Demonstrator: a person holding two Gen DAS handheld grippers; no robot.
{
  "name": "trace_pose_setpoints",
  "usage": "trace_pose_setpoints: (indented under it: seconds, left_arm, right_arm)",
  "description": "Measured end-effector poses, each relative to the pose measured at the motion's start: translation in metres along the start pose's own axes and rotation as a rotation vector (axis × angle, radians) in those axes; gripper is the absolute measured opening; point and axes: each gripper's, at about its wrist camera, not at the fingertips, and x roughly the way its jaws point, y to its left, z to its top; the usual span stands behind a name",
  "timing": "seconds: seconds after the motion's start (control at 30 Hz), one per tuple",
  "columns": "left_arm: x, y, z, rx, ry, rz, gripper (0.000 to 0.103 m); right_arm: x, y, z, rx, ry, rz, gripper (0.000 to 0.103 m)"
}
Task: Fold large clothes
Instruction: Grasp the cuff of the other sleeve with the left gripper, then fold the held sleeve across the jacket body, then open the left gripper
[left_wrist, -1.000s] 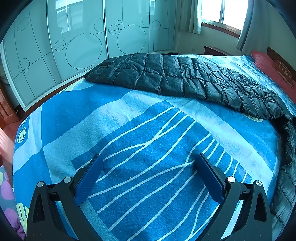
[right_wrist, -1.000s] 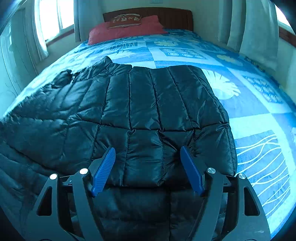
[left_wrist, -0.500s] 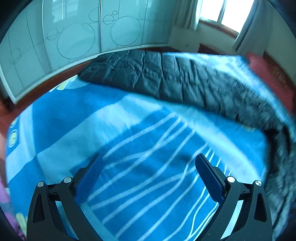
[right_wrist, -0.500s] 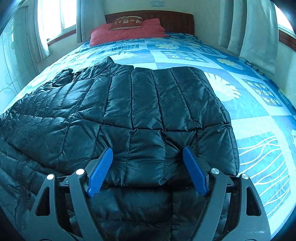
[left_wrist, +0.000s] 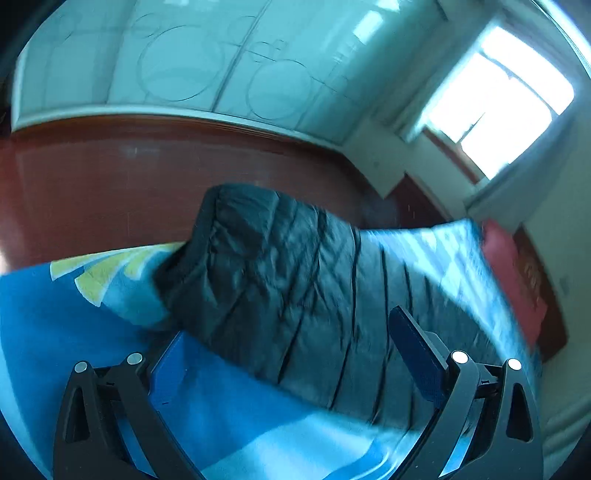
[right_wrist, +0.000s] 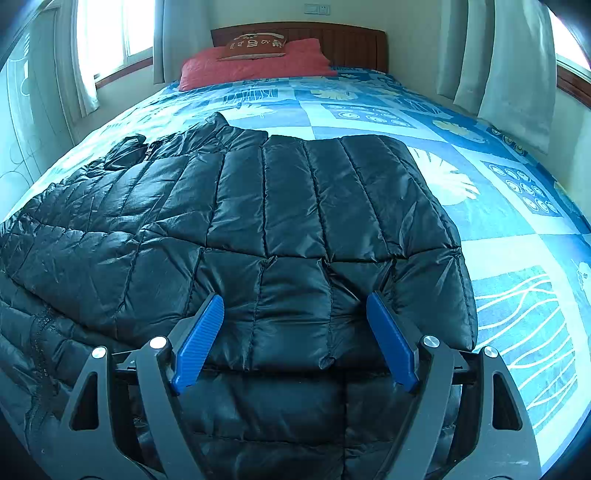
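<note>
A black quilted down jacket (right_wrist: 280, 236) lies spread flat across the foot half of the blue patterned bed (right_wrist: 517, 206), well short of the red pillow (right_wrist: 255, 62) at the headboard. The right gripper (right_wrist: 295, 321) hovers over the jacket's near edge, jaws wide, gripping nothing. The left gripper (left_wrist: 288, 354), also wide and empty, points at one blurred end of the jacket (left_wrist: 295, 280) by the bed's edge.

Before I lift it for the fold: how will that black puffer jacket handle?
The black puffer jacket will probably flop and drape; it already creases softly over the bed. Its quilted padding suggests it is light for its bulk. The glossy shell looks slippery, so it may slide from open jaws.
</note>
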Motion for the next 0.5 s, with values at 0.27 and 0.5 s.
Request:
trace_pose_setpoints:
  seconds: [0.27, 0.5]
  left_arm:
    - [-0.001, 0.017, 0.005, -0.143, -0.025, -0.056, 0.029]
    - [-0.008, -0.018, 0.006, -0.018, -0.068, -0.031, 0.007]
  right_arm:
    - [0.000, -0.001, 0.000, -0.005, -0.001, -0.003, 0.080]
    - [0.000, -0.001, 0.000, -0.005, -0.002, -0.003, 0.080]
